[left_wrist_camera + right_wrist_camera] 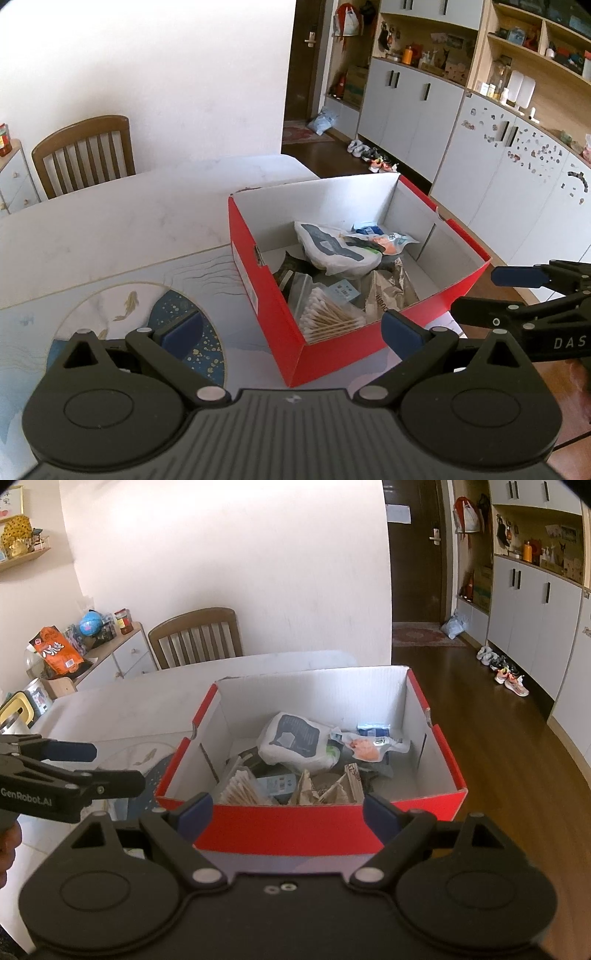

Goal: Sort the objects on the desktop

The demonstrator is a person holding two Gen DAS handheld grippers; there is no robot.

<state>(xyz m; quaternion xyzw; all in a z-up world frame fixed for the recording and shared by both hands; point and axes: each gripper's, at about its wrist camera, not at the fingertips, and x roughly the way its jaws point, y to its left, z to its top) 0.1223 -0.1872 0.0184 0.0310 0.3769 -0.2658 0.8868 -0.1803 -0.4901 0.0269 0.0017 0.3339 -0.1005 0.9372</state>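
**Red box sitting on the table, both grippers empty next to it**

Red box (325, 347) is open-topped, white inside, and sits on a decorated mat (110, 295) with gold fish and a dark blue circle, which lies on the white table (110, 214). It's near the table's edge, with wooden floor beyond.

Stuff inside the box: a clear bag of cotton swabs (328, 315) in the near corner, a crumpled brownish wrapper (391, 291) beside it, a white pouch with a dark blue panel (295, 742) on top of the pile, and a smaller white packet with an orange picture (369, 747) toward the far wall. It all overlaps, so I can't tell what's underneath.

Left gripper (291, 328) hovers over the mat just beside the box, fingers spread wide, nothing between them. Right gripper (288, 812) is at the box's near red wall, also spread wide and not holding anything. Each one shows up at the edge of the other's camera.

Wooden chair (195, 638) stands at the far side of the table, against the white wall.
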